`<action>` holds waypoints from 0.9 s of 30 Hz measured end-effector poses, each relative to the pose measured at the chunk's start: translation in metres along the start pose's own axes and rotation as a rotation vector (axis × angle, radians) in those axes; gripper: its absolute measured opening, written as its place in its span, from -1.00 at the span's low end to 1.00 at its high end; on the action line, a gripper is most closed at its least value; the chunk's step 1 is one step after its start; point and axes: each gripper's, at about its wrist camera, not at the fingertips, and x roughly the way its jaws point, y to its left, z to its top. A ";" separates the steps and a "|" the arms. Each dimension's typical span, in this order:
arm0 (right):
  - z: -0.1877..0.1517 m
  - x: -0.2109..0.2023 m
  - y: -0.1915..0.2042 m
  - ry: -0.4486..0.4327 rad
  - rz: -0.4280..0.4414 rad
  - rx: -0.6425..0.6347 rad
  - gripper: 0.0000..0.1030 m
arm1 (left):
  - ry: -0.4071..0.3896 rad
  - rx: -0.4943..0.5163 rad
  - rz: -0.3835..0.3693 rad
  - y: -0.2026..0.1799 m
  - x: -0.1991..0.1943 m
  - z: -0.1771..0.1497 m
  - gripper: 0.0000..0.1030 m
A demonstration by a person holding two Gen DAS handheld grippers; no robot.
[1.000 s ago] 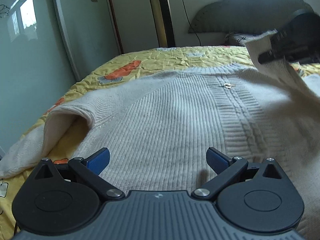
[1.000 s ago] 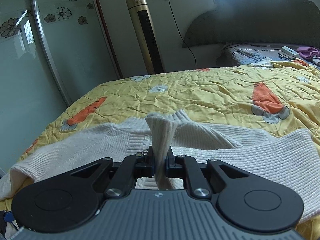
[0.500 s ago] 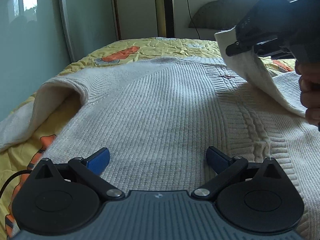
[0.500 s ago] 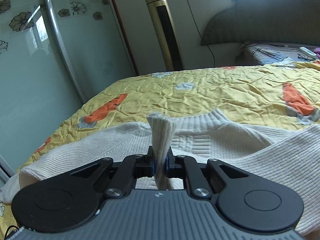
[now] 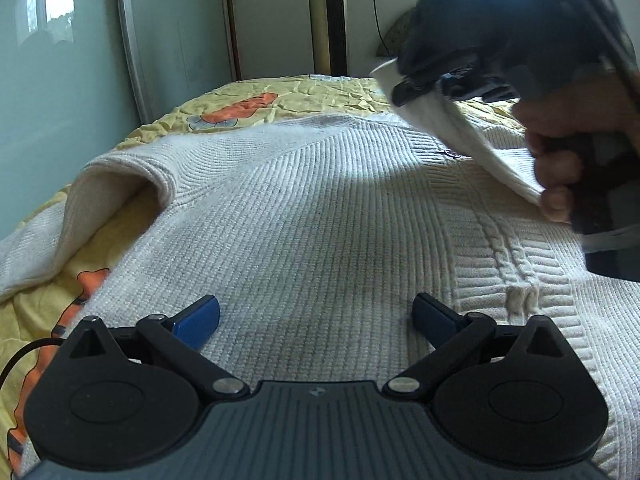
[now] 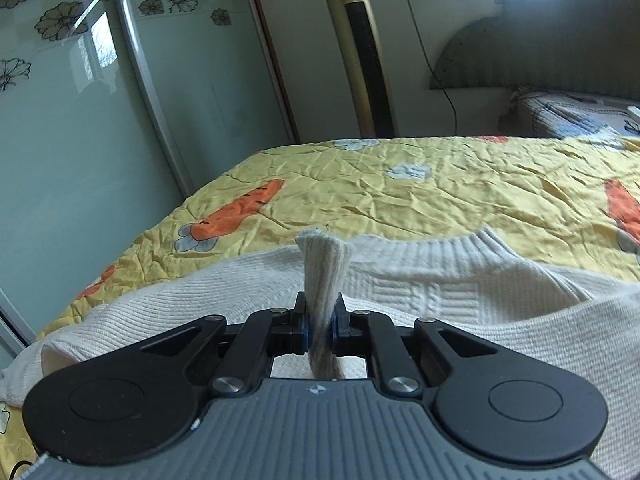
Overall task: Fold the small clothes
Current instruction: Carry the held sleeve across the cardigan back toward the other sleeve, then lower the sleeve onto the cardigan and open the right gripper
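Right hand-held gripper is clamping the sweater sleeve cuff; I'm judging it should cross flat, while the left hand-held gripper, spread wide, is hovering.

A bed with a crumpled yellow quilt printed with orange carrots. Behind it, a tall gold tower fan, a pale green flower-patterned sliding glass door, and a dark padded headboard.

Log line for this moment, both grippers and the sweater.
left gripper: open, over sweater | right gripper: shut on sleeve, lifted | sweater: flat on bedspread
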 end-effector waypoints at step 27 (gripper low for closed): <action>-0.027 0.011 -0.010 0.232 0.284 0.156 0.04 | 0.000 0.002 0.002 -0.001 0.003 0.002 1.00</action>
